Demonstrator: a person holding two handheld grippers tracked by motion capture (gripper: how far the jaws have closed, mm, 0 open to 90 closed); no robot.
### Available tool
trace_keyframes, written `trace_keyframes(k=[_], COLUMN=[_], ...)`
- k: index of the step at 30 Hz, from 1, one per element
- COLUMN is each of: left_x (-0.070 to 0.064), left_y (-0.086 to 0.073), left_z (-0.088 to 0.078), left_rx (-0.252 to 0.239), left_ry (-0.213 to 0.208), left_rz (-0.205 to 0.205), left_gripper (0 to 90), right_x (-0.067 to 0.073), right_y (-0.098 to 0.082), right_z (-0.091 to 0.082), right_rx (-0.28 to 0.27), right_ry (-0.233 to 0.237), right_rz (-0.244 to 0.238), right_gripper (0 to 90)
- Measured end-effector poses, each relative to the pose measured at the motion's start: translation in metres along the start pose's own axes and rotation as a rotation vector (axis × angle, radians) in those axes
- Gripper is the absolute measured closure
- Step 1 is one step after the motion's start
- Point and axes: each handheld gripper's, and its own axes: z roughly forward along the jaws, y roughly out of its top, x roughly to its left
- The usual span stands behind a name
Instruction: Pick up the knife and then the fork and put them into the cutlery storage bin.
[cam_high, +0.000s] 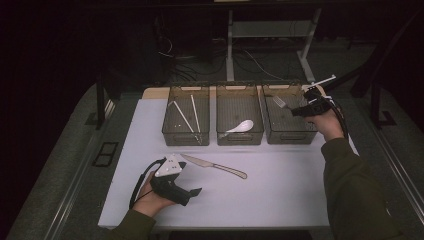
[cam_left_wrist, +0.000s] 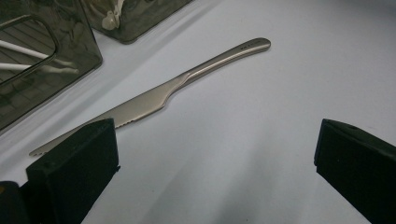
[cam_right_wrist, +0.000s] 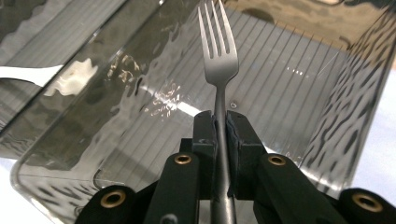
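The right gripper (cam_right_wrist: 220, 122) clamps a metal fork (cam_right_wrist: 217, 51) above the right-hand bin (cam_high: 289, 134), at two o'clock on the table. The left gripper (cam_high: 194, 192), jaws wide, rests near the knife (cam_left_wrist: 154, 98) at seven o'clock.

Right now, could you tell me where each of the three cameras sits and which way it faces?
High view: fixed above the person's side, looking forward and down on the table and three bins; both forearms, the left gripper and the right gripper show.
Left gripper view: rides the left gripper, looking along its open jaws over the knife.
Right gripper view: rides the right gripper, looking into the right bin; jaws clamp the fork.
Shared: the high view also shows the knife and fork.
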Motion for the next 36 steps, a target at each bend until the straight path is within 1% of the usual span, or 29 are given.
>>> trace_keyframes(k=[4, 5, 6, 7, 9, 10, 11, 13, 14, 16, 17, 18, 19, 20, 22, 24, 25, 26, 27, 28, 29, 30, 31, 32, 34, 35, 36], left_x=[0.001, 0.000, 0.000, 0.000, 0.000, 0.000, 0.000, 0.001, 0.002, 0.005, 0.007, 0.009, 0.012, 0.014, 0.017, 0.019, 0.021, 0.023, 0.024, 0.026, 0.028, 0.030, 0.031, 0.031, 0.034, 0.035, 0.036], left_y=[0.000, 0.000, 0.000, 0.000, 0.000, 0.001, 0.001, 0.003, 0.005, 0.009, 0.012, 0.014, 0.017, 0.020, 0.024, 0.029, 0.031, 0.033, 0.034, 0.037, 0.039, 0.042, 0.043, 0.045, 0.049, 0.051, 0.052], left_z=[0.001, 0.001, 0.000, 0.000, -0.001, -0.001, -0.001, 0.000, 0.000, 0.002, 0.002, 0.003, 0.004, 0.005, 0.007, 0.010, 0.012, 0.014, 0.017, 0.022, 0.026, 0.031, 0.036, 0.041, 0.055, 0.059, 0.067], left_rx=[0.003, 0.003, 0.003, 0.000, -0.003, -0.002, -0.003, -0.004, -0.003, -0.002, 0.002, 0.001, -0.006, -0.012, -0.018, -0.013, -0.002, 0.007, 0.013, 0.021, 0.040, 0.057, 0.064, 0.073, 0.087, 0.094, 0.103], left_ry=[-0.004, -0.004, -0.003, -0.003, -0.003, -0.002, -0.001, 0.001, 0.002, 0.006, 0.011, 0.016, 0.024, 0.030, 0.034, 0.036, 0.035, 0.036, 0.035, 0.019, -0.001, 0.001, -0.005, -0.019, -0.058, -0.077, -0.105], left_rz=[0.001, 0.001, -0.001, -0.002, 0.000, 0.000, 0.000, 0.000, 0.000, 0.003, 0.010, 0.008, 0.003, -0.005, 0.003, 0.020, 0.041, 0.054, 0.061, 0.065, 0.087, 0.114, 0.123, 0.137, 0.161, 0.163, 0.175], left_gripper=[0.0, 0.0, 0.0, 0.0, 0.0, 0.0, 0.0, 0.0, 0.0, 4.4, 6.4, 9.4, 13.4, 15.3, 21.8, 29.4, 33.6, 38.8, 41.9, 43.5, 47.5, 51.2, 51.8, 53.1, 54.8, 55.6, 55.7], right_x=[0.000, 0.000, 0.001, 0.001, 0.002, 0.004, 0.005, 0.009, 0.013, 0.021, 0.026, 0.032, 0.036, 0.043, 0.054, 0.062, 0.069, 0.074, 0.079, 0.082, 0.088, 0.092, 0.096, 0.098, 0.104, 0.107, 0.108], right_y=[0.000, -0.001, -0.001, -0.001, -0.001, 0.000, -0.001, -0.002, -0.004, -0.009, -0.012, -0.016, -0.019, -0.025, -0.035, -0.045, -0.052, -0.058, -0.064, -0.068, -0.075, -0.078, -0.081, -0.083, -0.089, -0.092, -0.094], right_z=[0.006, 0.008, 0.009, 0.008, 0.005, 0.002, -0.002, -0.010, -0.017, -0.029, -0.034, -0.039, -0.042, -0.047, -0.052, -0.054, -0.054, -0.054, -0.053, -0.052, -0.050, -0.049, -0.048, -0.048, -0.049, -0.049, -0.049], right_rx=[0.022, 0.033, 0.027, 0.010, -0.020, -0.032, -0.053, -0.089, -0.113, -0.149, -0.160, -0.173, -0.180, -0.191, -0.206, -0.215, -0.220, -0.218, -0.218, -0.216, -0.211, -0.196, -0.186, -0.185, -0.182, -0.176, -0.173], right_ry=[0.014, 0.026, 0.024, 0.012, 0.029, 0.027, 0.026, 0.050, 0.064, 0.103, 0.127, 0.144, 0.154, 0.157, 0.184, 0.218, 0.238, 0.259, 0.281, 0.296, 0.319, 0.336, 0.337, 0.343, 0.367, 0.379, 0.385], right_rz=[0.018, 0.027, 0.028, 0.027, 0.026, 0.024, 0.016, 0.004, -0.015, -0.040, -0.051, -0.068, -0.085, -0.104, -0.139, -0.165, -0.182, -0.191, -0.200, -0.202, -0.213, -0.221, -0.230, -0.243, -0.249, -0.254, -0.257], right_gripper=[82.1, 75.3, 66.4, 63.2, 53.7, 50.2, 47.8, 45.3, 44.7, 42.0, 41.7, 40.2, 38.0, 36.9, 37.0, 37.0, 37.0, 36.9, 36.9, 36.9, 36.9, 36.9, 36.9, 36.9, 37.0, 37.0, 37.0])
